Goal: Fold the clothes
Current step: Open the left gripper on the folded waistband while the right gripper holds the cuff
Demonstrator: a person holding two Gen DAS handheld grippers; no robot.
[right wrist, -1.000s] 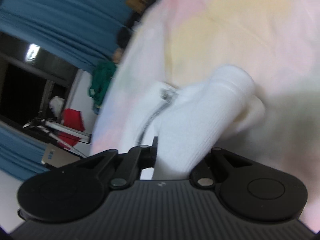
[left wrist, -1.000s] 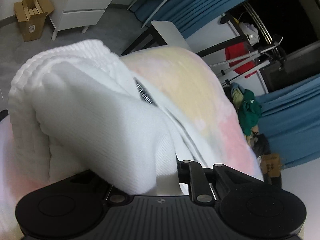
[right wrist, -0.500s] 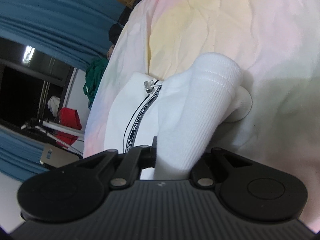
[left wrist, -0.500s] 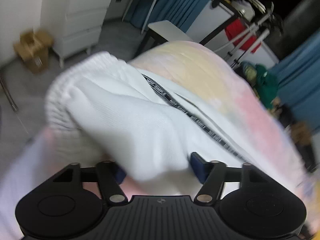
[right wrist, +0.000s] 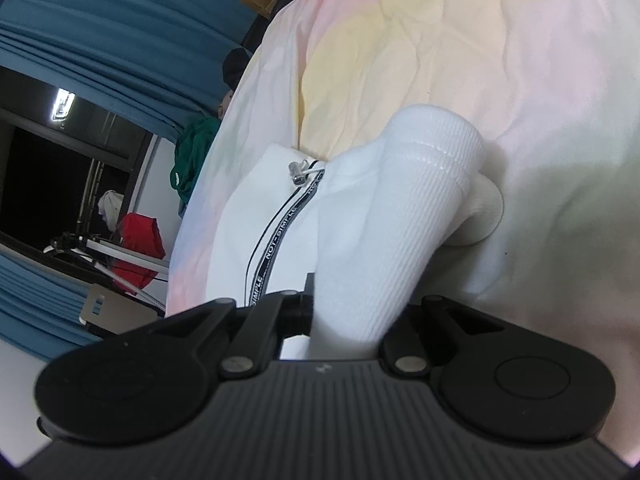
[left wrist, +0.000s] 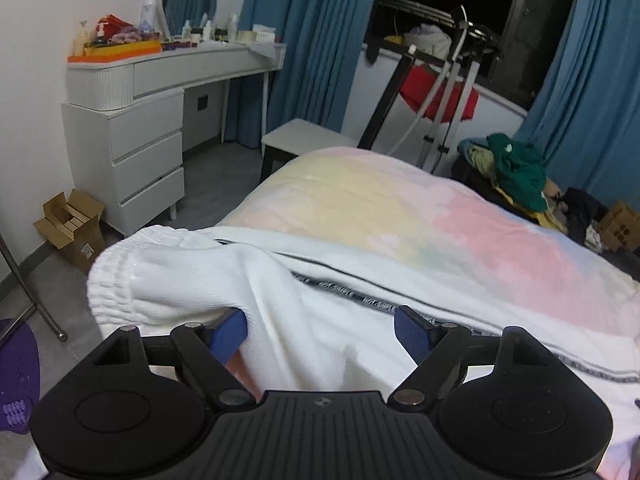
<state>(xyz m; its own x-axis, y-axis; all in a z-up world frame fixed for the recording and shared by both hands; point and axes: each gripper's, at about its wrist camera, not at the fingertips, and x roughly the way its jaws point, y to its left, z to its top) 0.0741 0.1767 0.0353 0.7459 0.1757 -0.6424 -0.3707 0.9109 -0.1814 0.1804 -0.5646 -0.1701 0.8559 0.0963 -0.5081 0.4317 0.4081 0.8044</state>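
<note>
Pinching white jacket (right wrist: pixel 360 216), right claw (right wrist: pixel 352 312)

My left tongs (left wrist: pixel 320 330) tilt downward, blue pads (left wrist: pixel 230 330) spread wide after just opening, white fabric lying loose between them; my right tongs (right wrist: pixel 352 312) stay clamped, angled down.

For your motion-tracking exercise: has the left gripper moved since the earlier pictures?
Yes. The left gripper has drawn back and up from the white garment, its jaws just opening; the dresser now sits lower in view.

a bed (left wrist: pixel 420 216) with a pastel pink-and-yellow cover carries a white zip-up garment (left wrist: pixel 320 308) lying on it.
</note>
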